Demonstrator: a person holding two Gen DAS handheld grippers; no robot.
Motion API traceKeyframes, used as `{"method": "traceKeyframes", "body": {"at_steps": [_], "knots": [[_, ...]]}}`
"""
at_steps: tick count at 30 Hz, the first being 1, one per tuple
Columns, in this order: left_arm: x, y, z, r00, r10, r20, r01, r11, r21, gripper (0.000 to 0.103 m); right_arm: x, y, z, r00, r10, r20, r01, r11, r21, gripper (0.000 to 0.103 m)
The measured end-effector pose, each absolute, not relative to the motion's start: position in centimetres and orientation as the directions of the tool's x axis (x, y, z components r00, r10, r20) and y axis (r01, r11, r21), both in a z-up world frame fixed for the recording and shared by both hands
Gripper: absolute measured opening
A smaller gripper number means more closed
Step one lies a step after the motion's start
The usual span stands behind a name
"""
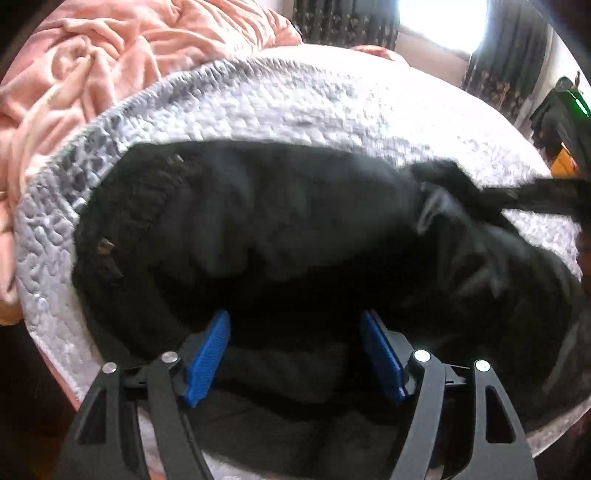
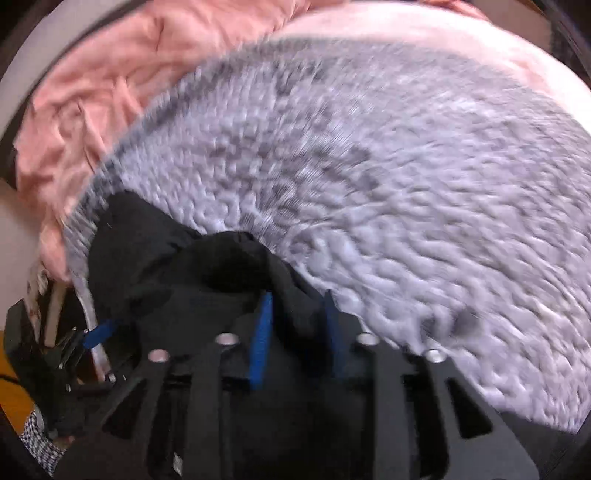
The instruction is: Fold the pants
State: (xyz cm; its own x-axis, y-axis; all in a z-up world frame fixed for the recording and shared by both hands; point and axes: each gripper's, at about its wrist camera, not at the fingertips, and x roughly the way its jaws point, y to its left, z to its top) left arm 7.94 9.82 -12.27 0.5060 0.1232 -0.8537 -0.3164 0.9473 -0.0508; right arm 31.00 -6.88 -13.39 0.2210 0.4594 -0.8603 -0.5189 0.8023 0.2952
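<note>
The black pants [image 1: 280, 229] lie spread on a grey quilted cover [image 1: 295, 107], their waistband and a button to the left. My left gripper [image 1: 294, 317] hovers low over the near edge of the pants, its blue pads [image 1: 207, 354] wide apart and open, pressing on nothing. In the right wrist view a bunched fold of the pants [image 2: 221, 266] fills the gap between the blue pads [image 2: 261, 332] of my right gripper [image 2: 297, 297], which is shut on it. From the left wrist view that end of the pants rises to the right, blurred.
A crumpled pink blanket [image 1: 110, 55] lies past the cover at the back left. Dark patterned curtains [image 1: 343, 22] and a bright window stand behind the bed. Much bare grey cover [image 2: 406, 184] stretches to the right of the pants. The bed's edge drops off at the left.
</note>
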Motion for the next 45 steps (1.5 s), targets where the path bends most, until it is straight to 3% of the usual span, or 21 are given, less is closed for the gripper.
{"method": "traceKeyframes", "body": {"at_steps": [6,11,13,17,23,29,38,41,45], "knots": [[5.2,14.4,-10.5,0.457,0.106,-0.883,-0.389,0.917,-0.092,0.073,24.6,-14.1,-11.5,0.237,0.501,-0.832,-0.459,0.813,0.358,0.033],[2.4,18.4,-11.4,0.414,-0.068,-0.908,-0.472,0.836,-0.278,0.069,18.6,-17.8,-14.7,0.202,0.52,-0.83,-0.356,0.828,0.433,0.033],[2.0,18.9,-12.1,0.405,-0.145,-0.903,-0.497,0.794,-0.351,0.062,17.0,-18.6,-16.8,0.184,0.496,-0.848,-0.313,0.848,0.428,0.032],[2.1,18.0,-13.1,0.387,-0.247,-0.889,-0.488,0.763,-0.424,0.062,15.4,-19.7,-18.3,0.186,0.509,-0.841,-0.23,0.854,0.466,0.032],[3.2,18.9,-15.4,0.379,-0.276,-0.883,-0.568,0.684,-0.458,0.062,14.2,-20.0,-16.4,0.193,0.528,-0.827,-0.248,0.842,0.479,0.039],[3.5,19.0,-13.7,0.446,-0.31,-0.84,-0.569,0.626,-0.533,0.061,12.8,-20.1,-16.4,0.182,0.524,-0.832,-0.253,0.843,0.476,0.039],[5.4,18.0,-16.0,0.43,-0.313,-0.847,-0.602,0.6,-0.527,0.061,12.4,-19.4,-17.7,0.124,0.557,-0.821,-0.22,0.822,0.525,0.039],[5.0,18.3,-15.6,0.446,-0.293,-0.846,-0.629,0.57,-0.529,0.05,12.2,-19.4,-18.1,0.101,0.588,-0.803,-0.195,0.803,0.563,0.039],[4.4,19.0,-15.8,0.452,-0.237,-0.86,-0.674,0.541,-0.503,0.013,11.9,-18.9,-18.2,0.065,0.632,-0.772,-0.172,0.769,0.615,0.044]]}}
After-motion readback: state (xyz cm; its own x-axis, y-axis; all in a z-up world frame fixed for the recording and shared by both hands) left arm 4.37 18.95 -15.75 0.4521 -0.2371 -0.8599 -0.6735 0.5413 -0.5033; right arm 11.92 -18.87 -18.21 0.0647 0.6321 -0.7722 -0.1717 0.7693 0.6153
